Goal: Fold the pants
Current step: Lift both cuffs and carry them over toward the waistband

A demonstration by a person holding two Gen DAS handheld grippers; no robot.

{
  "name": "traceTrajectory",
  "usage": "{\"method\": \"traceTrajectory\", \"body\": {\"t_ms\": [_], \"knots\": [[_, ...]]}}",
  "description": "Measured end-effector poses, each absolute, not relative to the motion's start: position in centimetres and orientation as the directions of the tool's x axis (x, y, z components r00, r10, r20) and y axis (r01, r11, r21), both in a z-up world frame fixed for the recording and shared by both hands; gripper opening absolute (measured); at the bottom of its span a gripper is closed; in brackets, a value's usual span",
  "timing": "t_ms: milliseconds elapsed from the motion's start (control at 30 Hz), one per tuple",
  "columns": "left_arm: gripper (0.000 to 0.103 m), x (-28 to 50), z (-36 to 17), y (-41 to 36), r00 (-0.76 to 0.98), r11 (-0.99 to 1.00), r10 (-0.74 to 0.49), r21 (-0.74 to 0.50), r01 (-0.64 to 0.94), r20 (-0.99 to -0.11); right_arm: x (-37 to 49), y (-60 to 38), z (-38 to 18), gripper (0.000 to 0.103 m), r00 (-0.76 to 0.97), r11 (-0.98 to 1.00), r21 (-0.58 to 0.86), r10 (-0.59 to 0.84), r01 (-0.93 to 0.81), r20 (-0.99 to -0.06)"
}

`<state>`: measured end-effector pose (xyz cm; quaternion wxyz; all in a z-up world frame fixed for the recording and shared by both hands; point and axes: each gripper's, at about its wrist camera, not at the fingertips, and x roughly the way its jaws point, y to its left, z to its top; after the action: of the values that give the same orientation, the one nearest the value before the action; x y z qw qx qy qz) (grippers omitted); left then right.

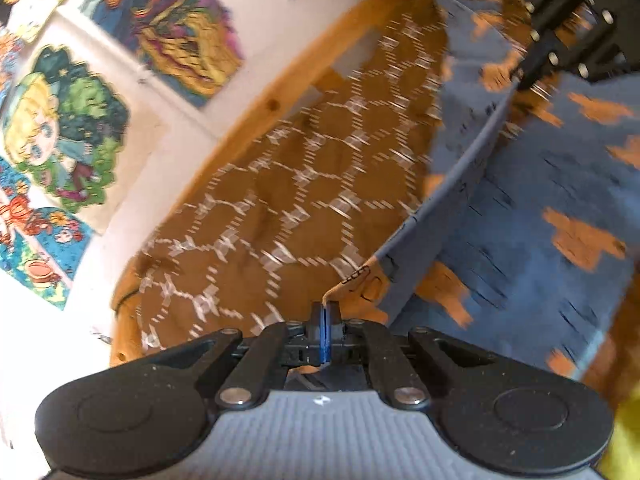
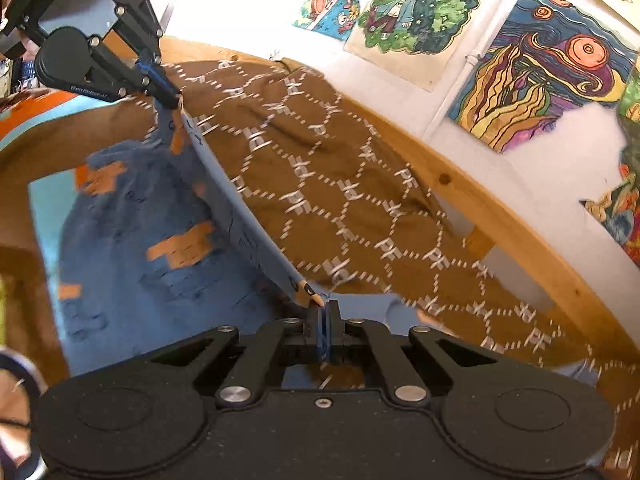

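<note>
The pants [image 1: 520, 208] are blue with orange patches and hang over a brown patterned blanket [image 1: 280, 184]. My left gripper [image 1: 325, 314] is shut on one corner of the pants' pale edge band. My right gripper [image 2: 325, 312] is shut on the other corner of the pants [image 2: 132, 240]. The band [image 2: 240, 208] is stretched taut between both grippers, lifted above the blanket [image 2: 340, 184]. The left gripper also shows in the right wrist view [image 2: 172, 98], top left. The right gripper shows in the left wrist view [image 1: 524, 76], top right.
A wooden bed rail [image 2: 500, 216] runs along the far side of the blanket. Behind it is a white wall with colourful drawings [image 2: 540, 80]. The rail [image 1: 288, 80] and drawings [image 1: 68, 132] also show in the left wrist view. Something yellow [image 1: 624, 440] lies at lower right.
</note>
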<state>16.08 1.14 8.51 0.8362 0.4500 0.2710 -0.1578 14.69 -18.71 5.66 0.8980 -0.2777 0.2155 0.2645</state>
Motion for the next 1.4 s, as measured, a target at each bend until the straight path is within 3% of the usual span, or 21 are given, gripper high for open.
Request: {"method": "traceTrajectory", "body": {"t_ms": [500,1133,1200,1233,1300,1333,1400], "knots": [[0.0,10.8,0.9,0.9,0.756,0.384,0.026,0.705,0.596,-0.654,6.3,-16.9,-2.4,0.0,0.667,0.708,-0.29,0.334,-0.644,-0.666],[0.001,10.1,-0.6,1.2,0.704,0.333,0.035,0.672,0.661,-0.709,5.5,-16.5,-2.2,0.0,0.625,0.674,-0.276,0.349,-0.685,-0.698],[0.003,10.4,-0.7,1.1,0.689,0.331,0.035,0.659,0.675,-0.724,5.7,-16.5,-2.4,0.005,0.616,0.674,-0.27,0.345,-0.688,-0.708],[0.005,10.6,-0.6,1.1,0.682,0.349,0.036,0.649,0.676,-0.73,5.9,-16.7,-2.6,0.011,0.607,0.683,-0.25,0.35,-0.687,-0.714],[0.021,11.3,0.2,0.9,0.629,0.432,0.035,0.58,0.691,-0.776,6.0,-17.1,-2.6,0.021,0.591,0.703,-0.199,0.372,-0.683,-0.716],[0.046,11.6,0.9,0.9,0.598,0.488,0.018,0.529,0.694,-0.802,6.0,-17.3,-2.5,0.032,0.582,0.708,-0.176,0.385,-0.684,-0.716],[0.074,12.1,2.3,1.1,0.55,0.607,-0.048,0.413,0.679,-0.834,5.6,-17.6,-2.4,0.047,0.589,0.716,-0.174,0.382,-0.676,-0.712]]}}
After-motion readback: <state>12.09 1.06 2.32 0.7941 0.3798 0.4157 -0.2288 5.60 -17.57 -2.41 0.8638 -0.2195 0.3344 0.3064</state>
